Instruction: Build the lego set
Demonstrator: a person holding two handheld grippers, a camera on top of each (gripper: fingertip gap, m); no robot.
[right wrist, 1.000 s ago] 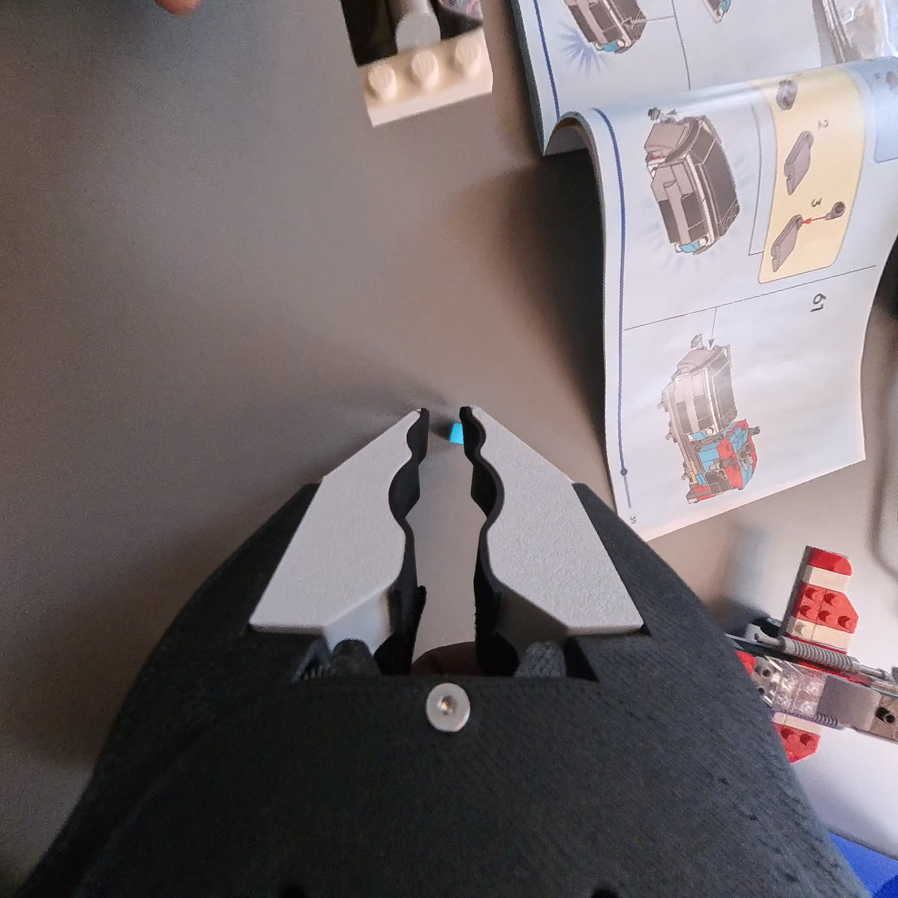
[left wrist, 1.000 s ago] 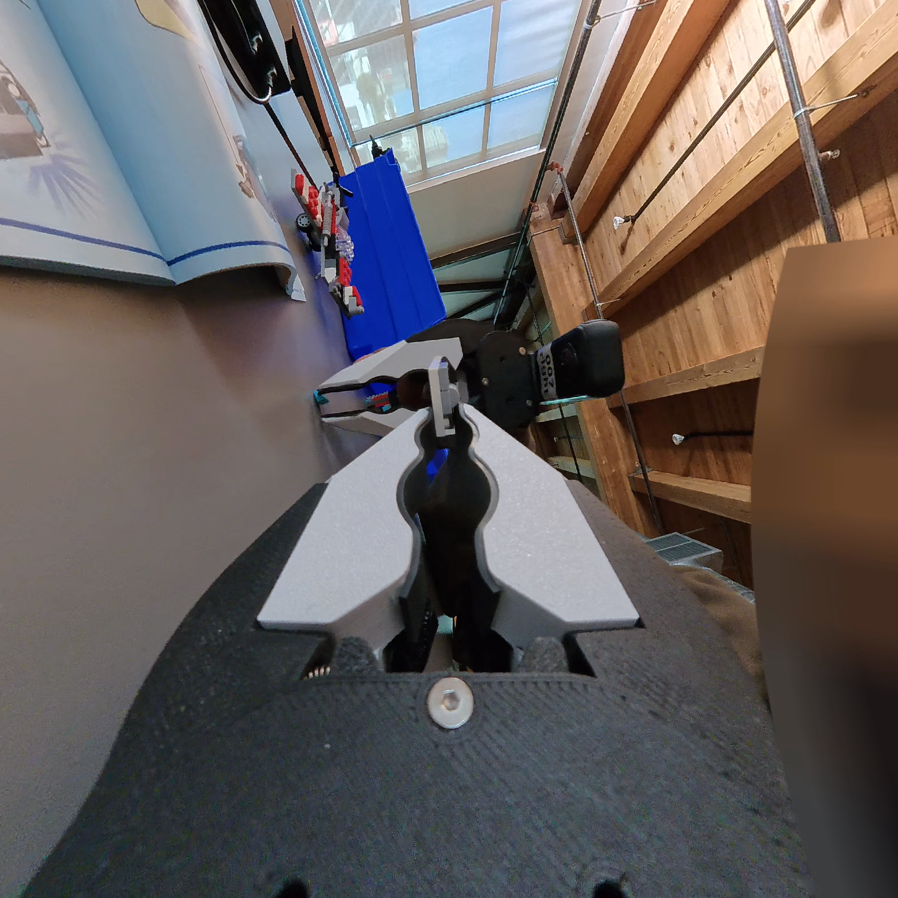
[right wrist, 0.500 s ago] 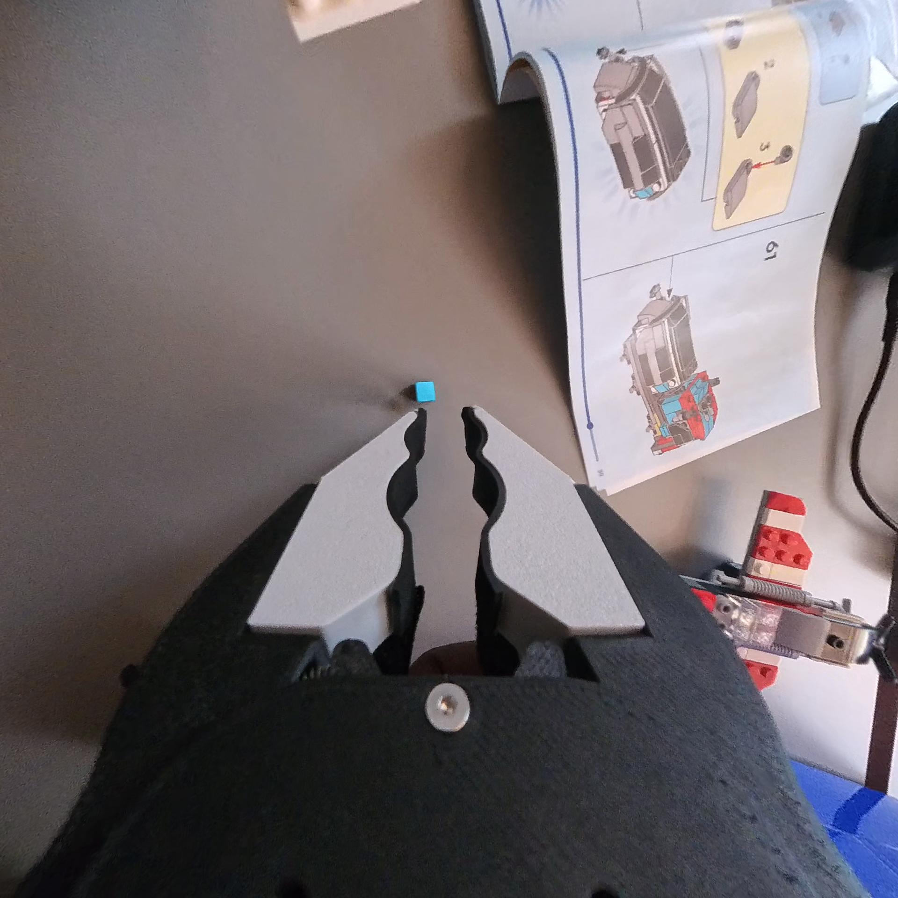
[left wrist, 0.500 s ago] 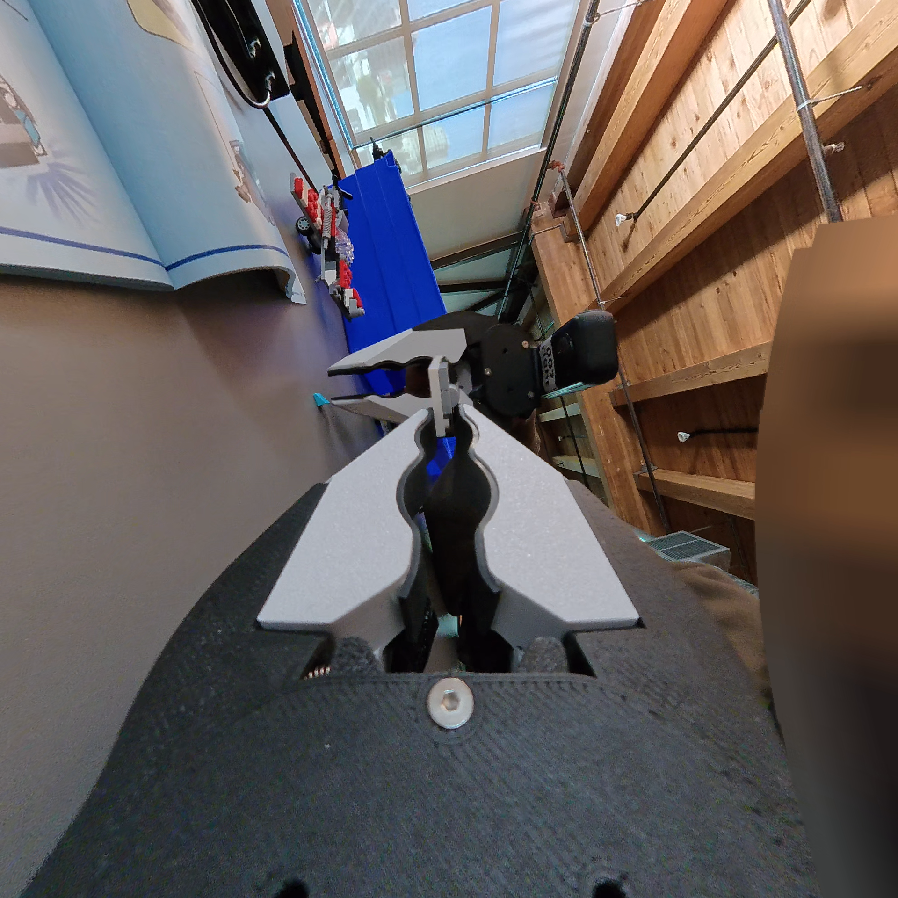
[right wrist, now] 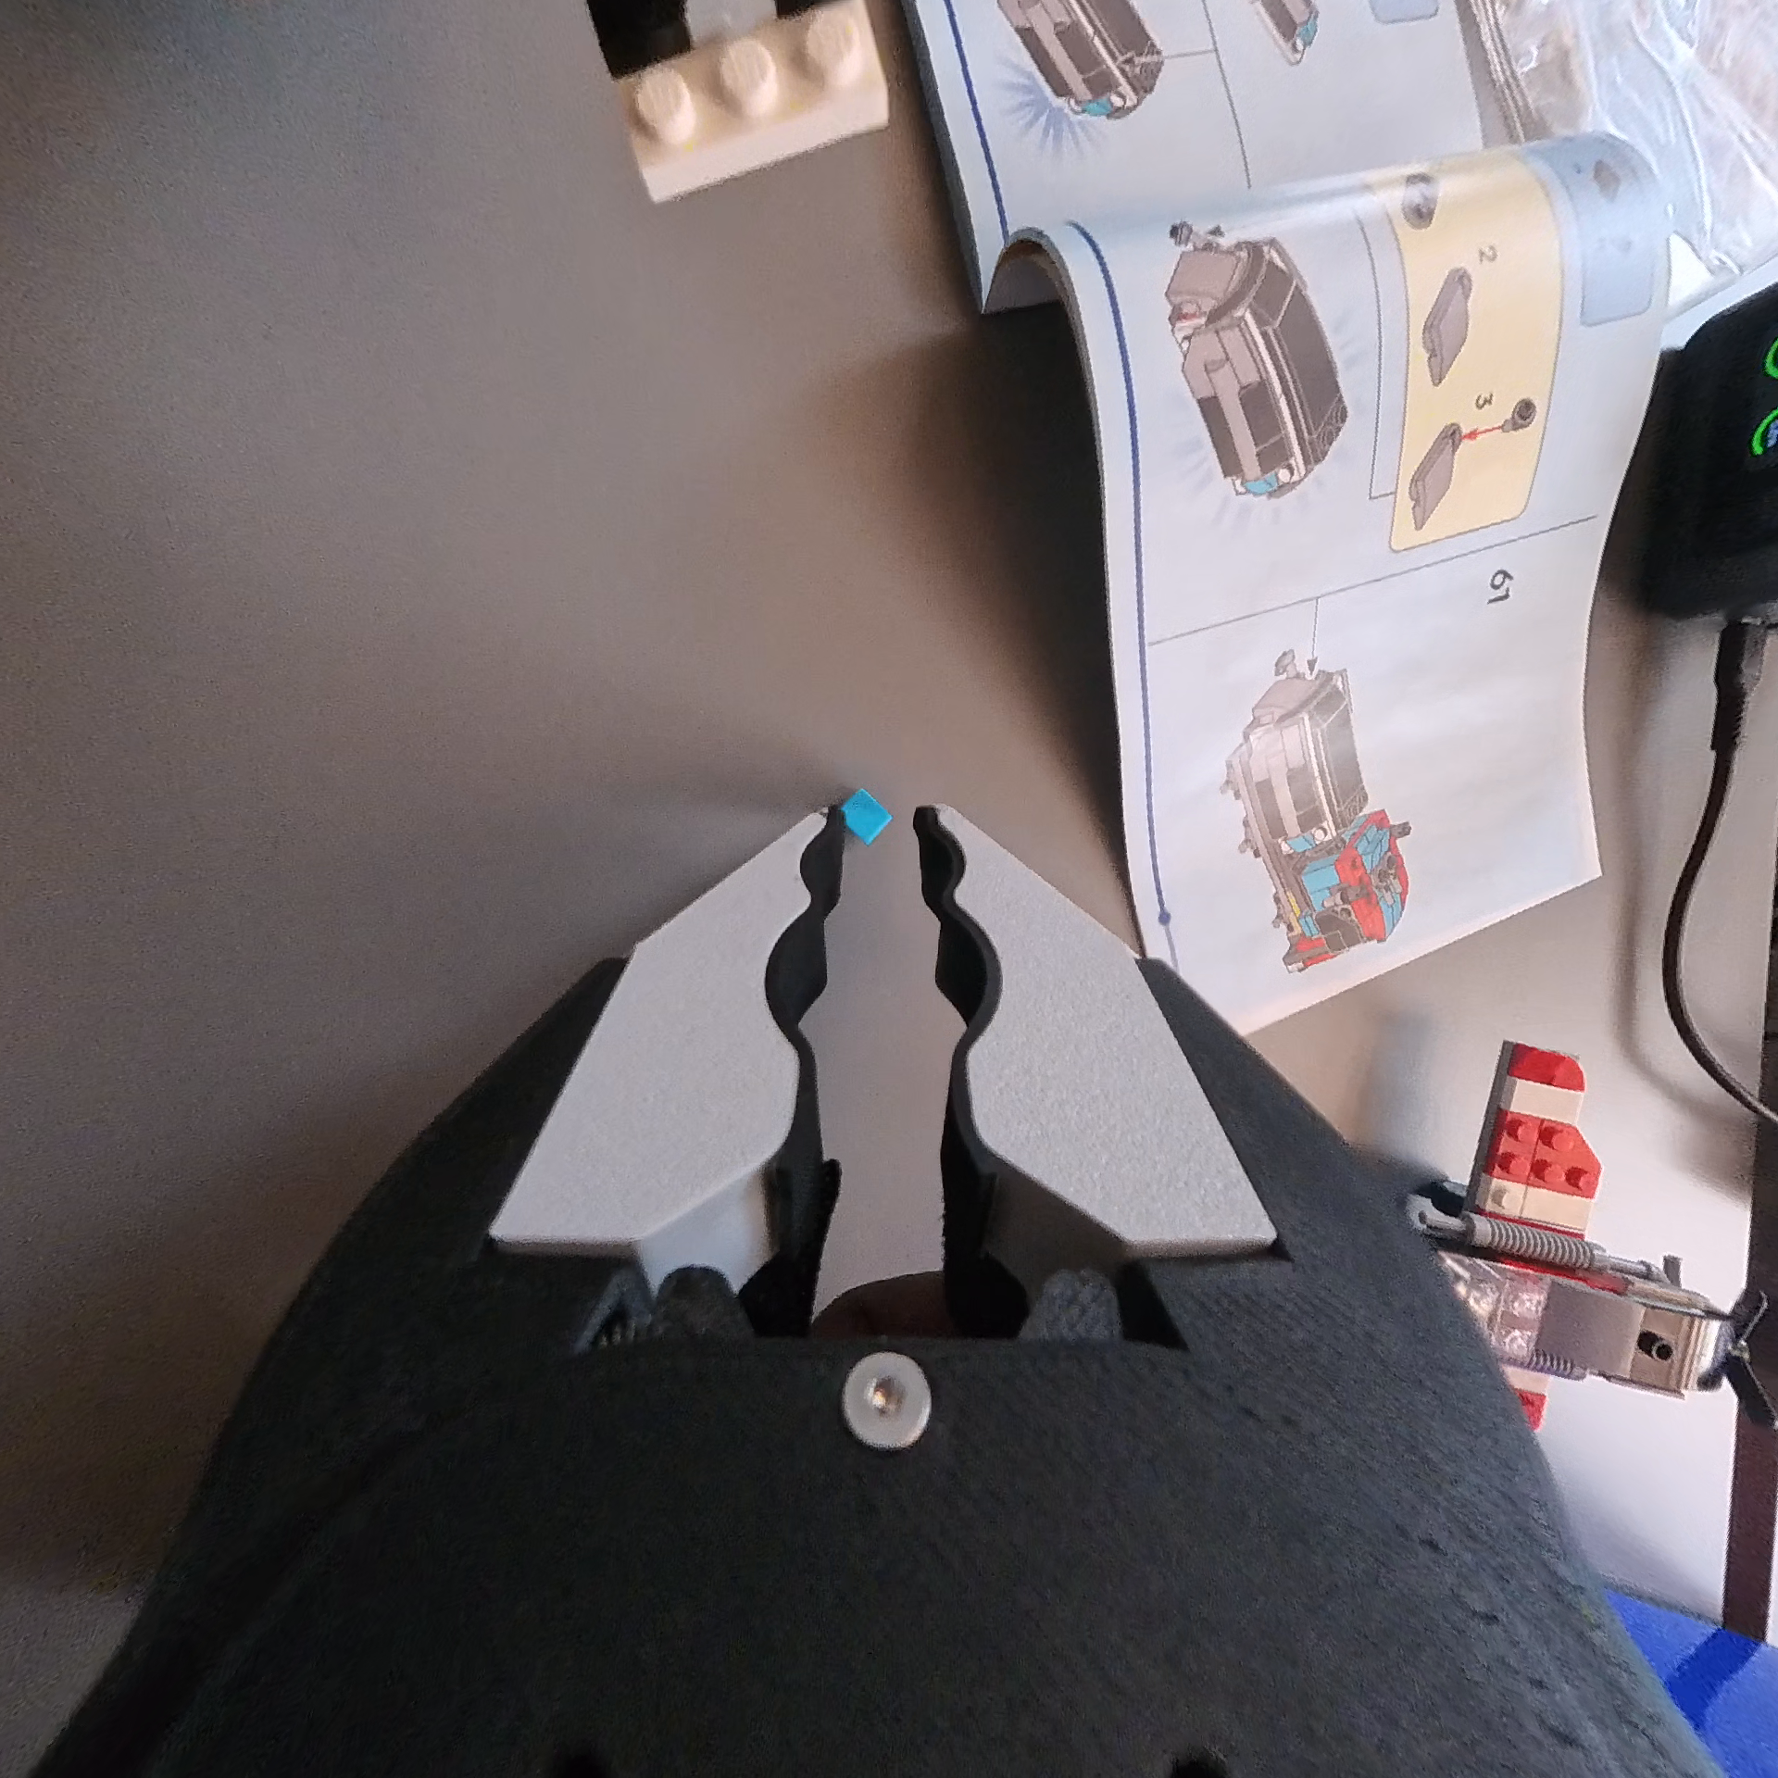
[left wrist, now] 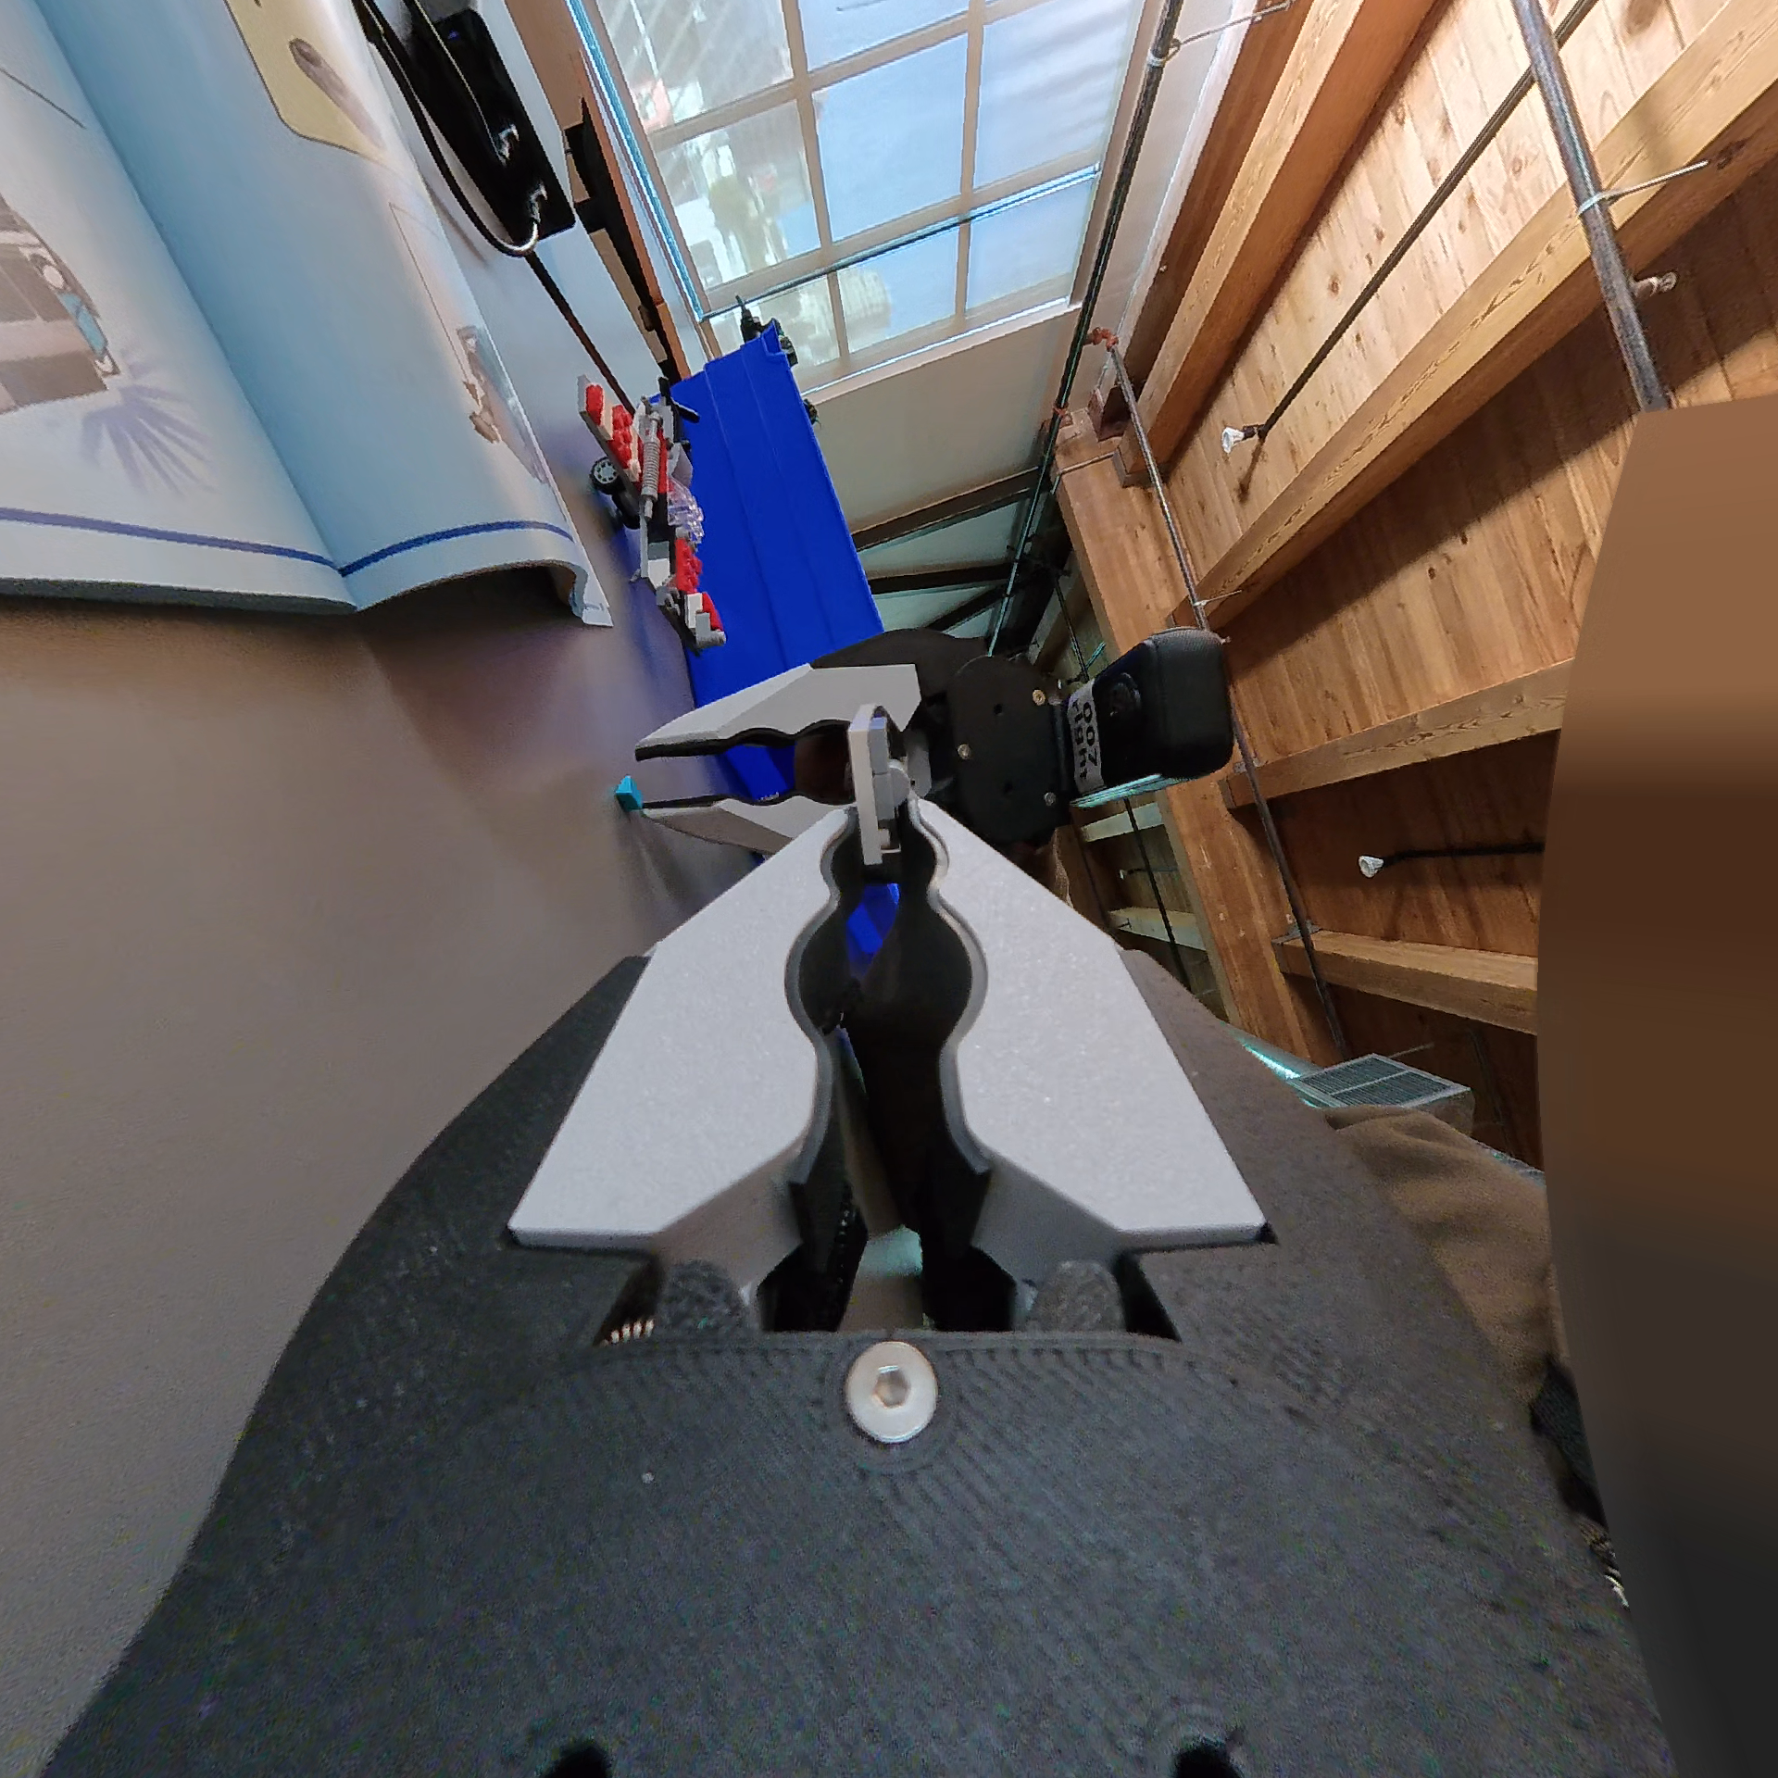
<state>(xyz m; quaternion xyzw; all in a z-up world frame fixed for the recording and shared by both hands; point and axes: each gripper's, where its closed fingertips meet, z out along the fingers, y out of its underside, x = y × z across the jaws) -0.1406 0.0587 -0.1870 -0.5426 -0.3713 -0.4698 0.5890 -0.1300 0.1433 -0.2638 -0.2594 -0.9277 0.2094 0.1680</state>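
left gripper [left wrist: 880,818] clamped on small grey hinged piece [left wrist: 877,779], raised off table [left wrist: 289,866]. right gripper [right wrist: 877,818] narrowly parted, lowered since a moment ago; blue tile [right wrist: 864,816] now against left fingertip, ungripped, beside instruction booklet [right wrist: 1347,577].

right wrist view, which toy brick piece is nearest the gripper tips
The tiny light blue square tile, flat on the grey table beside the left fingertip; the white studded brick and red-and-white model lie farther off.
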